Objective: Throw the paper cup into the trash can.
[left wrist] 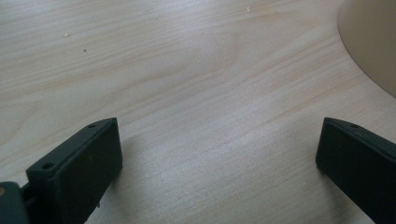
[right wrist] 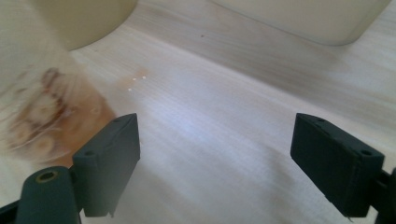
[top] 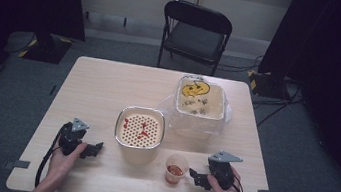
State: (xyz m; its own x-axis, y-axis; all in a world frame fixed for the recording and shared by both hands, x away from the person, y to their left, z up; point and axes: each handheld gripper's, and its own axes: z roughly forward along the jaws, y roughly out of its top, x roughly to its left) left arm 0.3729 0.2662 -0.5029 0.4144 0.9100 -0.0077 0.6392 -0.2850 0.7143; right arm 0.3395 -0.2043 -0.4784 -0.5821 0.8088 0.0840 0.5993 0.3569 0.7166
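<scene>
While jaws gape, cup (top: 176, 169) just beside right gripper (top: 196, 176).

Left gripper (top: 91, 149) on table (top: 104, 86), near front edge; jaws apart, bare tabletop between. Perforated container (top: 139, 131) just ahead-right of it. Small cup (top: 176, 169) just left of right gripper (top: 196, 176), beside its left jaw; nothing between its spread jaws. Bag-lined bin (top: 200, 105) beyond right gripper, behind cup, right of perforated container. Folding chair (top: 195, 35) beyond table's far edge.
</scene>
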